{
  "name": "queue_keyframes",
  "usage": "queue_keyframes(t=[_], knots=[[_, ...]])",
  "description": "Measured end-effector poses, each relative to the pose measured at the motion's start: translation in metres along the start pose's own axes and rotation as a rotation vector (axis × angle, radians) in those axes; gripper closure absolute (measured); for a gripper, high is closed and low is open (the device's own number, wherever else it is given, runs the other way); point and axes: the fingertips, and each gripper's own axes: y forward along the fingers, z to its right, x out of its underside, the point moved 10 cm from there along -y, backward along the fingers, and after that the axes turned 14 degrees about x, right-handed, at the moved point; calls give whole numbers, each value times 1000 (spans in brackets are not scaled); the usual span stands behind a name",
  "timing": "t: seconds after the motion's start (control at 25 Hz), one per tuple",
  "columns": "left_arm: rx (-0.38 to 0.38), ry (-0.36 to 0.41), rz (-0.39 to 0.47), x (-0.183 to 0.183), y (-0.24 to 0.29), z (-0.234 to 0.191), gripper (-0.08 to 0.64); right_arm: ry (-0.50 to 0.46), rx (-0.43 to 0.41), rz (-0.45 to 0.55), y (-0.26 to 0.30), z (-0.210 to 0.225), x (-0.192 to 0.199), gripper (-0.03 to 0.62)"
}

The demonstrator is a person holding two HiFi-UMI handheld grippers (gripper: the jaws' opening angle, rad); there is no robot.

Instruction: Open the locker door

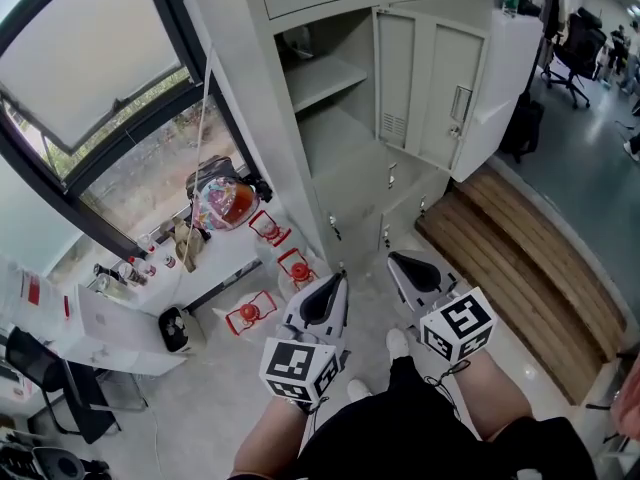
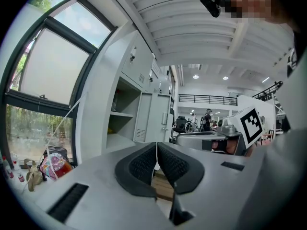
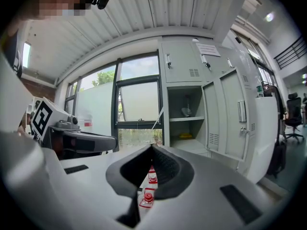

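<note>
**Pale floor, grey lockers: the door already stands open**

Low in the frame, over the pale floor (image 1: 200,408), the left gripper (image 1: 338,280) and right gripper (image 1: 397,263) hang side by side. Each has its fingers (image 2: 141,169) pressed together on nothing. Well beyond them, at upper centre, the locker door (image 1: 440,93) is swung out to the right, baring the shelf (image 1: 320,78). The job looks done. Good practice now is to keep both tools clear of the door's edge, so it isn't nudged back.
</note>
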Motion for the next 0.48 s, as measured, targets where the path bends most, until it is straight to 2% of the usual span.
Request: queue_keyframes(t=[0.48], knots=[[11, 20, 15, -3, -11, 8, 540, 1, -4, 3, -15, -15, 3, 538]])
